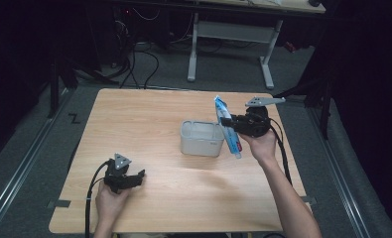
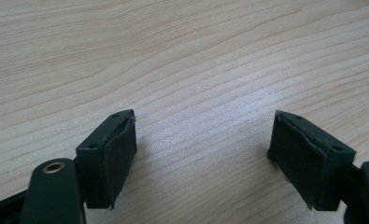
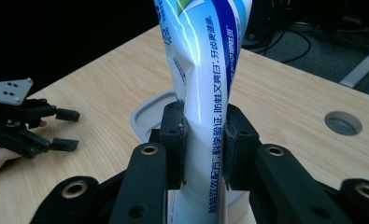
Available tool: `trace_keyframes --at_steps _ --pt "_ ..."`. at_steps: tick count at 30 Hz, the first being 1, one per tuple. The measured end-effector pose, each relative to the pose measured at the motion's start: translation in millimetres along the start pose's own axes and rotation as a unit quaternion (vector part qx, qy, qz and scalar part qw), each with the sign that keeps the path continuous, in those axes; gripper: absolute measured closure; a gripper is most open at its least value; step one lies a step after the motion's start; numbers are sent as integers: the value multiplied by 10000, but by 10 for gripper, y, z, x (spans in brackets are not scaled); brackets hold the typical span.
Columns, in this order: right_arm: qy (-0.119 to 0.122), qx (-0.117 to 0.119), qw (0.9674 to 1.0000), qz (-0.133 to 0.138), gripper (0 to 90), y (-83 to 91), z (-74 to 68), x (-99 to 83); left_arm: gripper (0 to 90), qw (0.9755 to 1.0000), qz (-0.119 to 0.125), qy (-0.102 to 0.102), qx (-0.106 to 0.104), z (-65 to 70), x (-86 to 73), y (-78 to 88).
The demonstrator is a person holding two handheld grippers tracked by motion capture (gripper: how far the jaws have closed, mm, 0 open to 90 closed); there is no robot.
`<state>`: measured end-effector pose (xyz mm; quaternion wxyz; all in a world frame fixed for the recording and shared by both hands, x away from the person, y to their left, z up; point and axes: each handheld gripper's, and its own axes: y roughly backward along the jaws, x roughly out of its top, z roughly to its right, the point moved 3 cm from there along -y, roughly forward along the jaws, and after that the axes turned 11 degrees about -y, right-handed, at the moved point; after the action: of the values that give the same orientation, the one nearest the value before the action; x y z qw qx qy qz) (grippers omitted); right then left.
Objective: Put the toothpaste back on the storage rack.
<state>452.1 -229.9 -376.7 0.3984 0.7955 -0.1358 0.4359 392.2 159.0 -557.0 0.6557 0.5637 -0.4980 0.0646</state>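
Observation:
A white and blue toothpaste tube (image 1: 228, 126) hangs in the air at the right side of a grey plastic bin (image 1: 202, 138) that stands mid-table. My right gripper (image 1: 229, 122) is shut on the tube's middle; in the right gripper view both pads press into the tube (image 3: 203, 121), and the bin's rim (image 3: 142, 112) lies just behind it. My left gripper (image 1: 138, 177) rests on the table near the front left, held in a hand. Its jaws stand wide open over bare wood, seen in the left gripper view as the left gripper (image 2: 203, 158) with nothing between the pads.
The wooden table (image 1: 134, 119) has a round cable hole (image 3: 343, 122) near its far right corner. Behind the table stand a white desk frame (image 1: 230, 37) and cables on the floor. My left gripper (image 3: 63, 129) also lies far off at the left of the right gripper view.

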Motion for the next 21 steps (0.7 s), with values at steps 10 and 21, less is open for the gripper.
trace_keyframes --at_steps 10,21 --pt "115 98 9998 126 731 -112 -121 179 234 10000 0 -1 1 0 0 0" --pt "89 81 9996 262 731 -252 -207 344 234 10000 2 -3 0 1 0 0"
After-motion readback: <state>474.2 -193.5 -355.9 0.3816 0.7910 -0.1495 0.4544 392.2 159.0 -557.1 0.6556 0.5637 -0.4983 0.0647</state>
